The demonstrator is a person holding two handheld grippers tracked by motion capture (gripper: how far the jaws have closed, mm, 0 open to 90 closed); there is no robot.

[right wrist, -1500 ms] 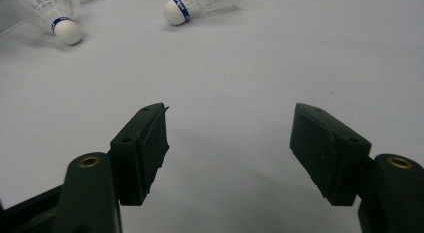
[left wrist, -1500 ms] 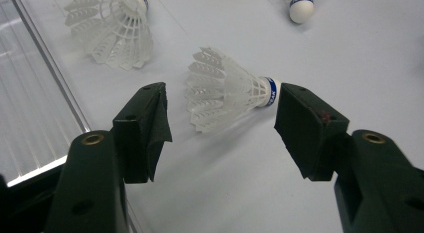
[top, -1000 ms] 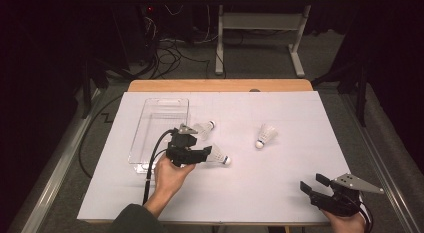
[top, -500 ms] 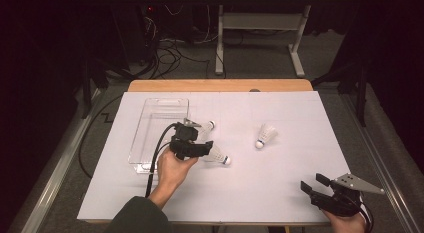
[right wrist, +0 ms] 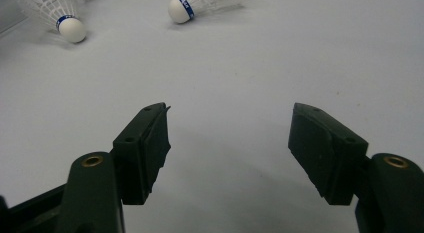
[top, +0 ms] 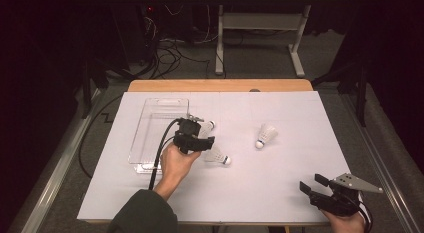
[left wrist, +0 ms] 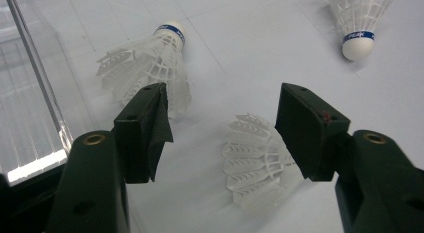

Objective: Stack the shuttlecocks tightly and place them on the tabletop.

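Nearest shuttlecock (left wrist: 257, 165) lies on its side on the white table sheet (top: 280, 188), feather skirt toward the left gripper (left wrist: 222, 123), sitting low between its two black jaws but not touched; in the high view this same shuttlecock (top: 217, 155) is just right of the gripper, cork pointing right. Left gripper jaws stand wide apart, pads bare, nothing held, nothing pressed. Second shuttlecock (left wrist: 150, 68) lies just beyond the left jaw, cork with blue band pointing away, skirt partly hidden behind that jaw tip; contact cannot be told. In the high view it (top: 206, 127) peeks out above the gripper body. Third shuttlecock (top: 265, 135) lies well apart to the right, cork down-left, open sheet all around it. Clear plastic tray (top: 150, 135) sits just left of the left gripper, its near wall close beside the left jaw in the left gripper view, so little room on that side. Left hand (top: 175, 163) wraps the gripper from below, cable trailing toward the table's front edge. Right gripper (top: 320, 188) rests near the front right corner of the sheet, jaws wide apart and holding nothing, bare sheet between them in the right gripper view. Wide free sheet between the two grippers and along the right side.
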